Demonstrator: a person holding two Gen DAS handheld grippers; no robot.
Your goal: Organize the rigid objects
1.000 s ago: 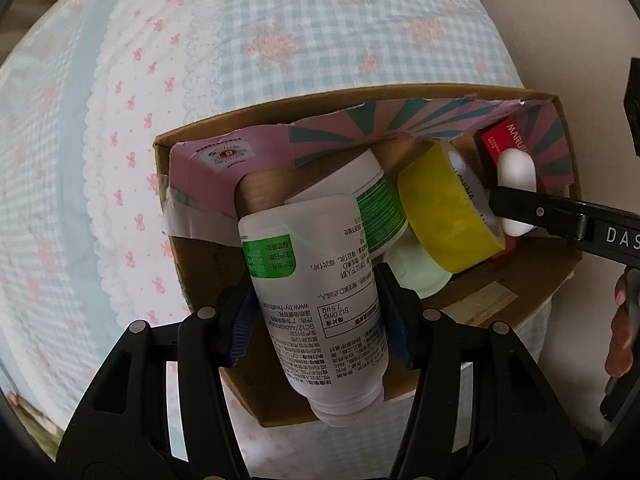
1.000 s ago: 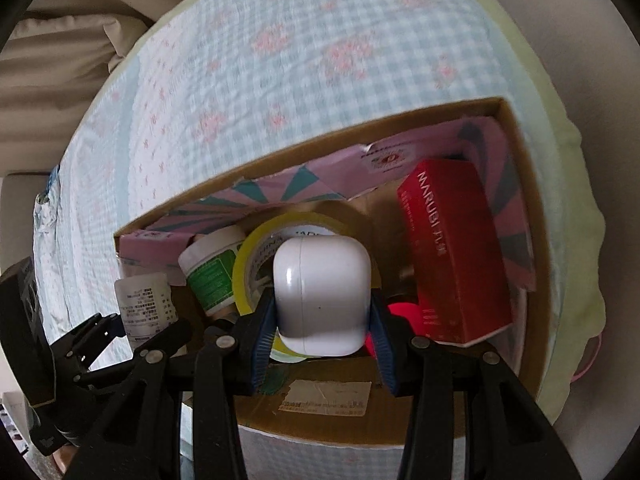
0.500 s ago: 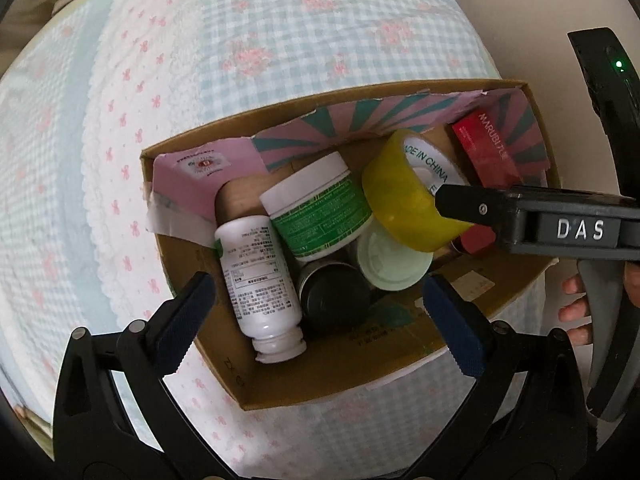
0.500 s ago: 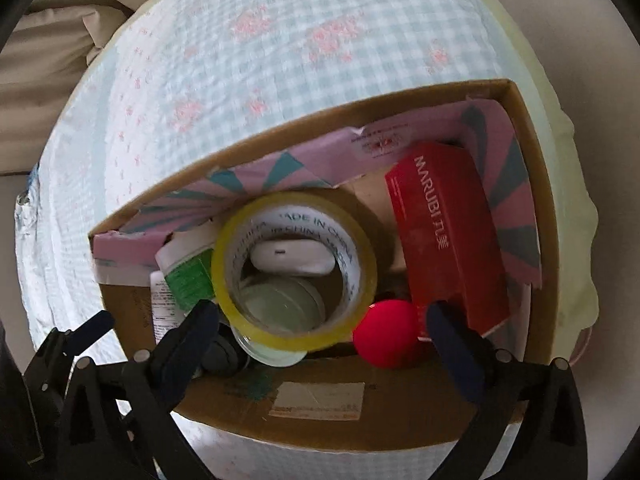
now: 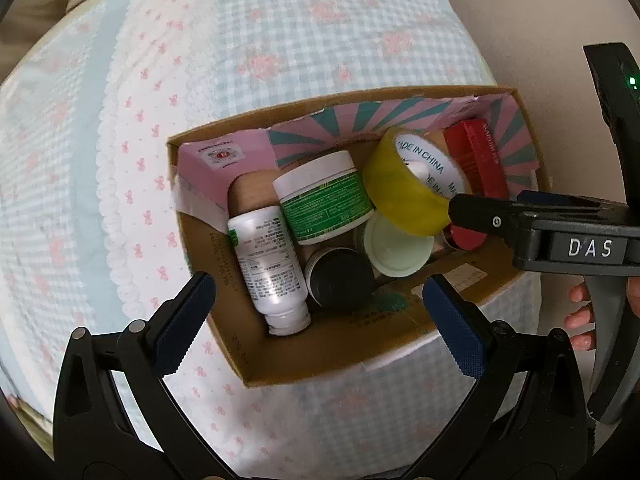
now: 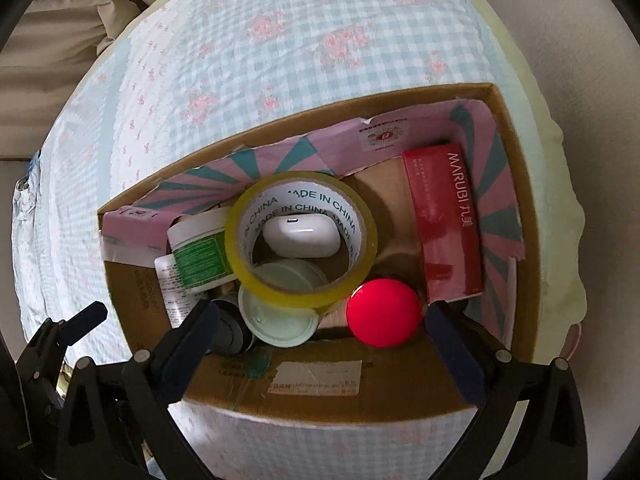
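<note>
1. Gingham cloth (image 5: 280, 40) lies under the box (image 5: 320, 364), the landmark here.
2. Left gripper (image 5: 316, 316), shut on the white bottle (image 5: 268, 264) a second ago, now gapes empty above the box's left end; the bottle lies inside there.
3. Right gripper (image 6: 320, 328) has likewise let go; its white case (image 6: 300, 236) rests mid-box, inside the tape roll (image 6: 300, 240).
4. Both items look stowed.

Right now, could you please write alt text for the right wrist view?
The open right gripper hangs above a cardboard box on a gingham cloth. Inside lie a yellow tape roll ringing a white earbud case, a red ball, a red MARUBI carton and jars.
</note>
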